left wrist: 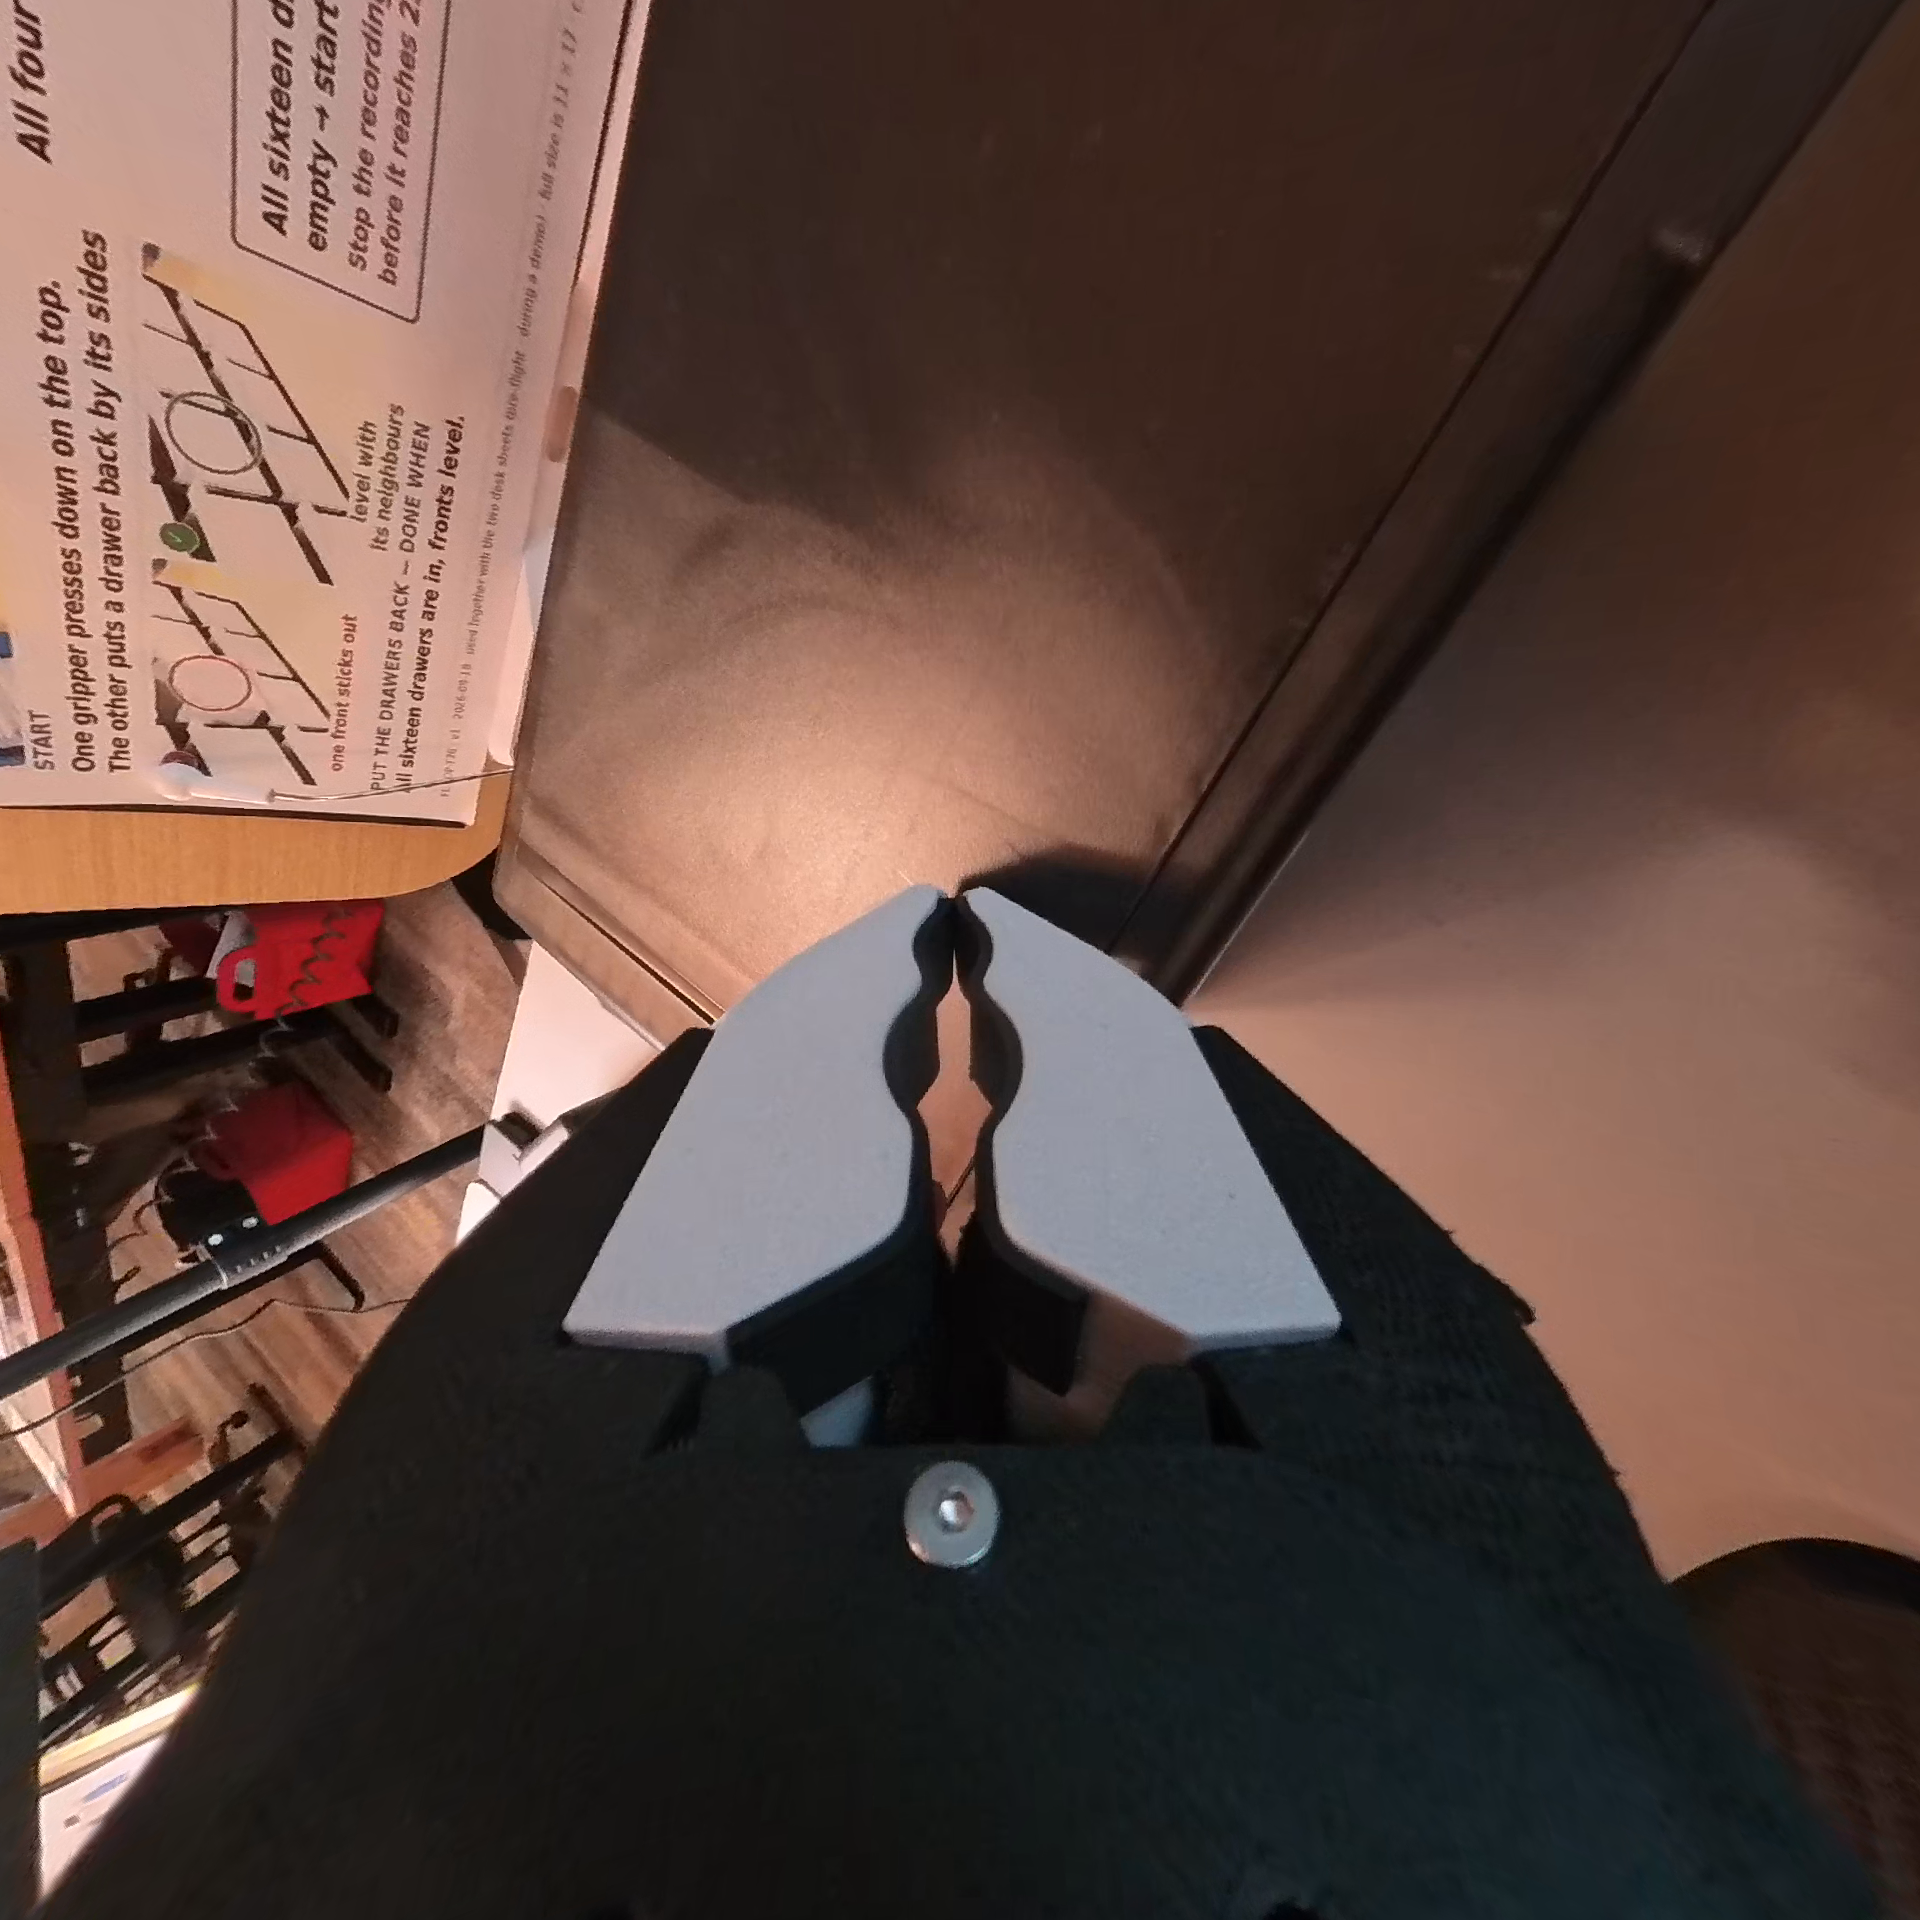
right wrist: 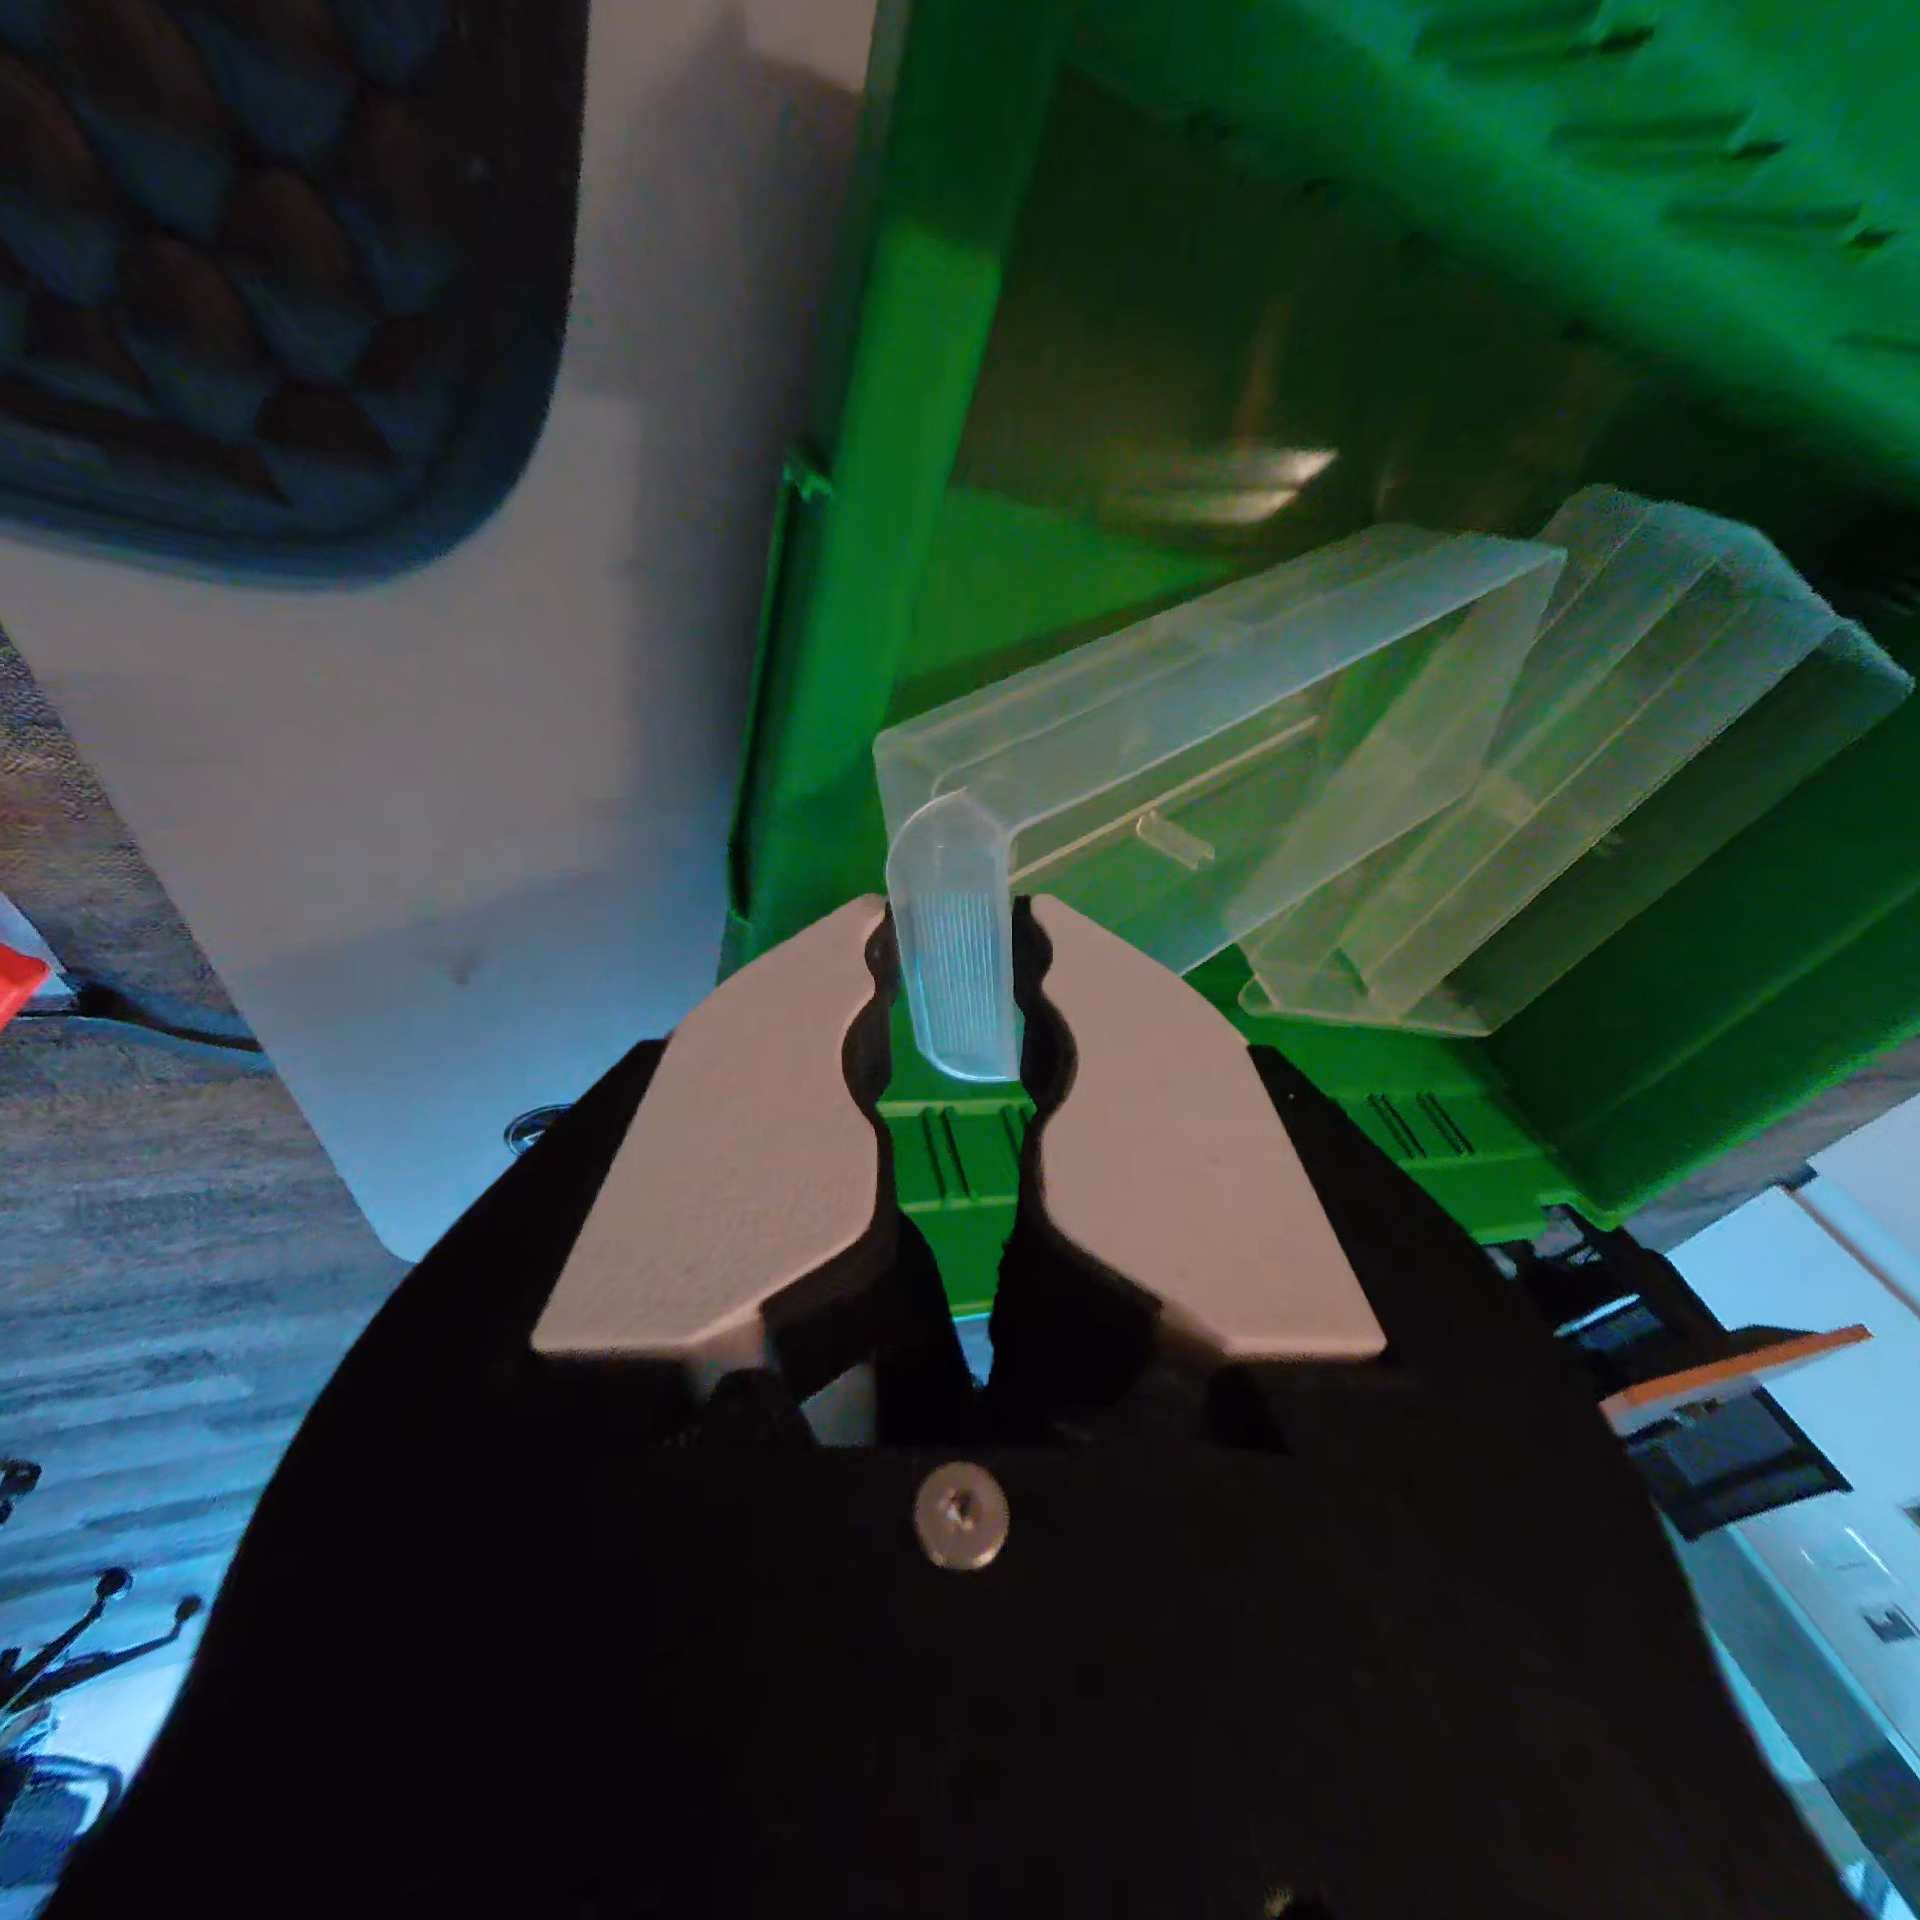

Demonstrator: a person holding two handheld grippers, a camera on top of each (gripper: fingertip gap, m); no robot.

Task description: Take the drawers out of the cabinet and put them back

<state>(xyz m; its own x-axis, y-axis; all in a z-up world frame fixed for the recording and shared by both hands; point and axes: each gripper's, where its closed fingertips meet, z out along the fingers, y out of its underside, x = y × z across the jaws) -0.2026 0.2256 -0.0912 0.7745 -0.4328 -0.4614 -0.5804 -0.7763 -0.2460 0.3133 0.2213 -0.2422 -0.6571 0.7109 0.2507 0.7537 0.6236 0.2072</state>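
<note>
In the right wrist view my right gripper [right wrist: 956, 920] is shut on the ribbed front tab [right wrist: 956, 987] of a clear plastic drawer [right wrist: 1195, 727]. The drawer hangs tilted over the inside of a green bin [right wrist: 914, 416]. A second clear drawer [right wrist: 1558, 800] lies in the bin just behind it, and they seem to touch. In the left wrist view my left gripper [left wrist: 954, 906] is shut and empty, its fingertips close to or on a dark flat panel [left wrist: 935, 468] with a raised ridge [left wrist: 1403, 582] to the right. I cannot tell what the panel belongs to.
A printed instruction sheet [left wrist: 260, 416] lies on a wooden desk [left wrist: 208, 852] left of the dark panel. Red boxes [left wrist: 301, 966] and black frames stand on the floor below. In the right wrist view a white tabletop [right wrist: 468, 779] and a dark patterned pad [right wrist: 208, 260] lie left of the bin.
</note>
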